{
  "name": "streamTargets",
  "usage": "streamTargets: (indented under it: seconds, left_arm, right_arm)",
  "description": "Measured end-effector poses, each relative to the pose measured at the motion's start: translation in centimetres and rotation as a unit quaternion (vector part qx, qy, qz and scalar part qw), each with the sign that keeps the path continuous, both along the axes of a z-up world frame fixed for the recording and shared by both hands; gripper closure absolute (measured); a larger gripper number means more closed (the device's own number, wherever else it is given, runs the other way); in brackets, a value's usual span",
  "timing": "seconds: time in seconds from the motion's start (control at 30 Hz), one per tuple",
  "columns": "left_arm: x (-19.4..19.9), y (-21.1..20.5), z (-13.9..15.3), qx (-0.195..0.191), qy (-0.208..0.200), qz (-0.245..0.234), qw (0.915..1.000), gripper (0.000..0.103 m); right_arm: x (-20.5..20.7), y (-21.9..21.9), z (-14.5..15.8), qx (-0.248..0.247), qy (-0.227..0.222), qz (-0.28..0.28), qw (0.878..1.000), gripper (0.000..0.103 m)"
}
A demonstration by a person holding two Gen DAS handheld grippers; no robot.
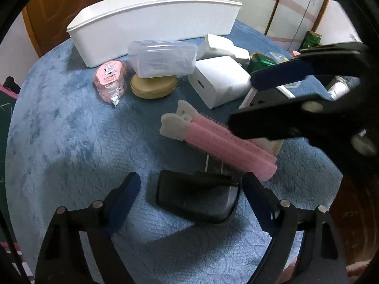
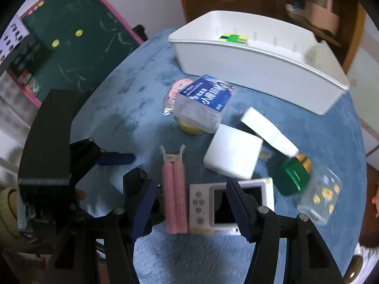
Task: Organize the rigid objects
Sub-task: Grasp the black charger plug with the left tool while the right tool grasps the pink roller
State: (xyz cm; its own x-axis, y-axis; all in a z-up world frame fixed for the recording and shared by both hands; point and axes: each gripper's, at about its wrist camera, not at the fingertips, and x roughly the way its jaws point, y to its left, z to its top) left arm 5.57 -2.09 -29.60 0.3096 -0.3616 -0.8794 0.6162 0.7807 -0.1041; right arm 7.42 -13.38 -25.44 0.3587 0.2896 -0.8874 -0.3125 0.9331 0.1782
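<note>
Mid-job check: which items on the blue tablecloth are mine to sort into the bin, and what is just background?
For the job:
white bin
pink hair-roller clip
black adapter, between the open left claw
white handheld game console
white charger block
clear lidded box
green jar

Just lying about:
chalkboard
wooden door

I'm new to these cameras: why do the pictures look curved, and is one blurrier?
Both views are fisheye, so the white bin and table edge bow, with black corners. The left wrist view is fairly sharp; the right wrist view is smeared, most around the green jar. Each claw casts a soft shadow on the blue cloth.
</note>
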Motion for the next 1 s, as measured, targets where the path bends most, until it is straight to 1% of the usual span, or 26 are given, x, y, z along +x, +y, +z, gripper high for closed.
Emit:
streamTargets:
  seconds: [0.03, 0.1, 0.2, 0.27, 0.33, 0.37, 0.47, 0.53, 0.57, 0.6, 0.63, 0.7, 0.83, 1.0]
  left_arm:
    - [-0.1, 0.1, 0.0, -0.003, -0.001, 0.001, 1.0000, 0.014]
    - [-0.4, 0.2, 0.0, -0.008, -0.002, 0.003, 1.0000, 0.014]
    - [-0.2, 1.0, 0.3, -0.016, 0.000, 0.006, 0.9998, 0.014]
    - [0.1, 1.1, 0.3, -0.020, -0.001, 0.008, 0.9998, 0.016]
    - [0.8, 0.6, 0.0, -0.023, -0.001, 0.012, 0.9997, 0.020]
    - [0.8, 0.8, 0.1, -0.025, 0.000, 0.012, 0.9996, 0.020]
    - [0.7, 1.3, 0.3, -0.028, 0.000, 0.014, 0.9995, 0.021]
    - [0.5, 1.5, 0.2, -0.029, -0.002, 0.010, 0.9995, 0.026]
    - [0.5, 1.4, 0.2, -0.031, -0.003, 0.008, 0.9995, 0.027]
    - [0.5, 1.2, 0.3, -0.032, -0.003, 0.005, 0.9995, 0.034]
    - [0.5, 1.0, 0.4, -0.033, -0.004, 0.003, 0.9995, 0.036]
    - [0.3, 0.8, 0.4, -0.028, -0.008, 0.002, 0.9996, 0.036]
    - [0.0, 1.1, 0.7, -0.028, -0.013, 0.000, 0.9995, 0.036]
    - [-1.2, 1.6, 1.3, -0.019, -0.025, -0.005, 0.9995, 0.036]
  right_arm:
    - [0.3, 0.1, -0.2, 0.000, 0.003, 0.006, 1.000, 0.042]
    - [1.1, 0.4, -0.7, 0.006, 0.017, 0.025, 1.000, 0.049]
    - [2.0, 0.8, -1.7, 0.009, 0.040, 0.045, 0.998, 0.051]
    - [2.3, 1.4, -2.2, -0.001, 0.044, 0.061, 0.997, 0.053]
    - [2.8, 1.9, -2.6, 0.000, 0.053, 0.075, 0.996, 0.056]
    - [3.0, 2.2, -2.8, 0.004, 0.061, 0.083, 0.995, 0.058]
    - [3.7, 2.8, -3.5, 0.005, 0.076, 0.095, 0.993, 0.059]
    - [4.2, 3.3, -4.0, 0.001, 0.087, 0.101, 0.991, 0.062]
    - [4.5, 3.4, -4.3, 0.005, 0.095, 0.102, 0.990, 0.066]
    - [4.7, 3.5, -4.5, 0.006, 0.099, 0.101, 0.990, 0.067]
    - [4.9, 3.6, -4.5, 0.007, 0.100, 0.099, 0.990, 0.069]
    - [5.3, 3.4, -4.6, 0.015, 0.107, 0.094, 0.990, 0.074]
    - [5.6, 2.5, -4.6, 0.035, 0.118, 0.083, 0.989, 0.075]
    - [5.0, 2.2, -4.3, 0.038, 0.111, 0.070, 0.991, 0.076]
